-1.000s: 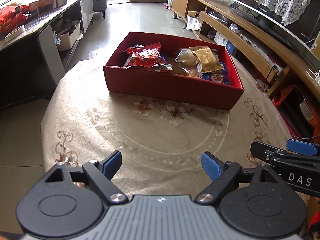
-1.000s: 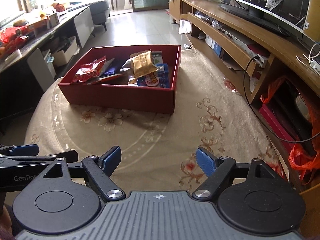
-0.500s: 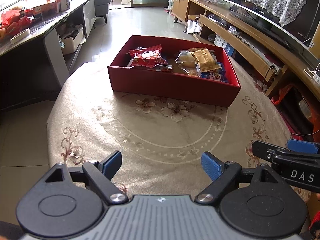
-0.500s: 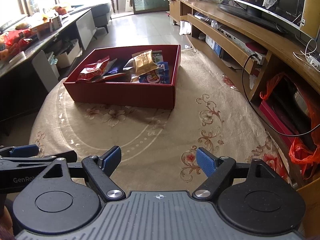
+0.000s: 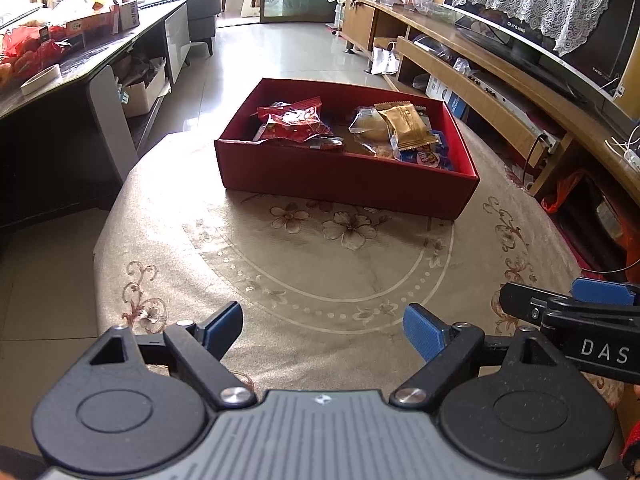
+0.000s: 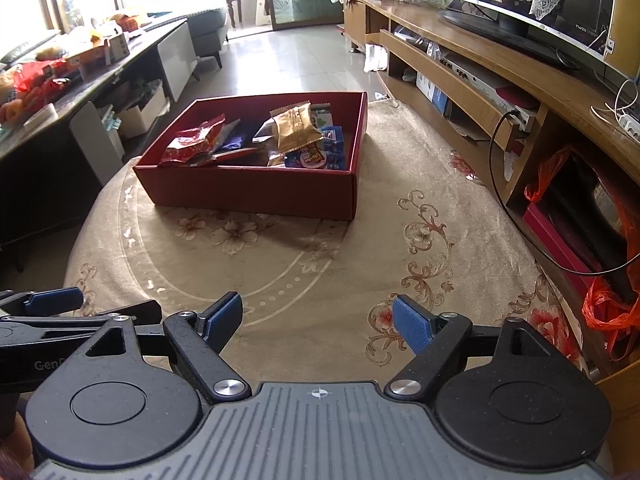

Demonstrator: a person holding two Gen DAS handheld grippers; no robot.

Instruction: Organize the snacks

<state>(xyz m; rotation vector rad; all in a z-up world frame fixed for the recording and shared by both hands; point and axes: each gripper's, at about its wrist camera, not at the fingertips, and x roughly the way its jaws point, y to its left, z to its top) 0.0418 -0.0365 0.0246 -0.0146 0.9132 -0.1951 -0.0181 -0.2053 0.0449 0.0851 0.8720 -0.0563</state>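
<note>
Now both tools hang wide open with nothing in them, the left tool (image 5: pixel 322 322) and the right tool (image 6: pixel 317 318) side by side over the near edge of the round counter (image 5: pixel 328 272). The snacks, like the red packet (image 5: pixel 294 122) and the gold packet (image 5: pixel 406 124), all lie inside the red box (image 5: pixel 344 180) at the far side. That looks like tidy work done, so the tools wait well apart from it.
</note>
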